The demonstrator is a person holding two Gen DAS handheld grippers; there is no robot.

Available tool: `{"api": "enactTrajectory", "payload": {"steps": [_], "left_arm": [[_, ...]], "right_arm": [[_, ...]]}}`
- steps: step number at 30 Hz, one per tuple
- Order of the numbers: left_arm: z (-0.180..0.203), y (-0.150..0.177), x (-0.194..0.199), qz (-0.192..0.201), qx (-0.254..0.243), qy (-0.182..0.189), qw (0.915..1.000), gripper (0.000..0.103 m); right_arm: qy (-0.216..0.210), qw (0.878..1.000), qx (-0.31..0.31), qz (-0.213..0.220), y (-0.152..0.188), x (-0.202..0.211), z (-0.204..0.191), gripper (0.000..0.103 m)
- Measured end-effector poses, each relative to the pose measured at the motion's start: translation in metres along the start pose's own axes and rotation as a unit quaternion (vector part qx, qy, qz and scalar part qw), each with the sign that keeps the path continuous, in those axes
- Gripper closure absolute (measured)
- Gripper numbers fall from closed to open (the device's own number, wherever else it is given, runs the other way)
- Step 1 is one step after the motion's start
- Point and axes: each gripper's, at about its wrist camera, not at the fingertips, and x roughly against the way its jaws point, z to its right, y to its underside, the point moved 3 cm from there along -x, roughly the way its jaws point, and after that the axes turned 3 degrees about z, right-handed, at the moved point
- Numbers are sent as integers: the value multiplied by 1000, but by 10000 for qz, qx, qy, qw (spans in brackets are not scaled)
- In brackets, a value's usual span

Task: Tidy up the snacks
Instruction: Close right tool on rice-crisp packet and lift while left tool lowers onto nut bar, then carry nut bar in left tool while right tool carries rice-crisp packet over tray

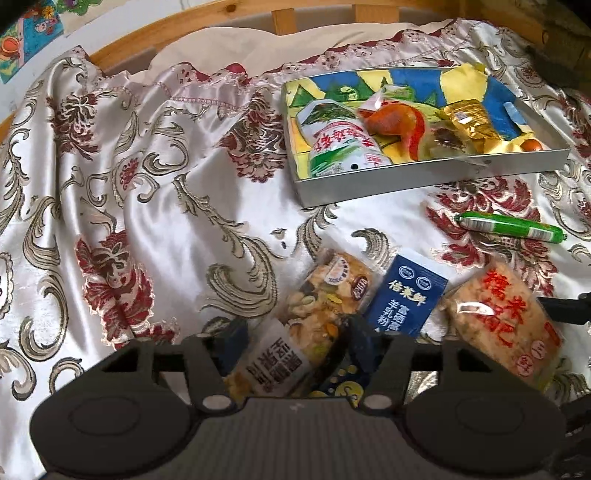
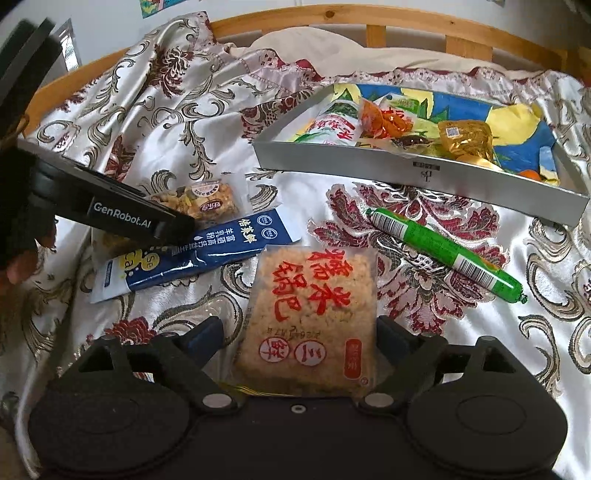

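A clear nut bar packet [image 1: 317, 295] lies on the floral satin cloth, and my left gripper [image 1: 299, 343] is shut on its near end, a pad against each side. In the right wrist view that left gripper [image 2: 173, 221] covers the nut bar [image 2: 207, 201]. A square rice cracker packet [image 2: 310, 306] with red characters lies between the fingers of my right gripper [image 2: 299, 332], which is open, with a gap showing at the left pad. Beside the nut bar lies a blue sachet [image 1: 406, 295] [image 2: 207, 251].
A green sausage stick [image 2: 443, 251] [image 1: 513, 227] lies loose in front of a silver tray [image 2: 369, 166] [image 1: 406, 181] holding several snack packets. A wooden bed frame [image 2: 332, 18] curves behind. A person's hand [image 2: 18, 266] holds the left gripper at the left edge.
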Motion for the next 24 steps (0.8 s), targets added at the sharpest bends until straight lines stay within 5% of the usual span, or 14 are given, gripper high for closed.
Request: {"api": "enactTrajectory", "payload": {"steps": [5,16,24], "left_arm": [[-4,1,2,-42,200,76,9998,47],[-14,-4,16,6,1134,754,9907,54],[-17,-4,18,37,1382,889,9864,57]], "right_arm": [[196,9997,159,35,2,-2,-4,25],[362,9970,578,355,-4,16,-14,27],[398,9971,431,485,-6,27,-12,27]]}}
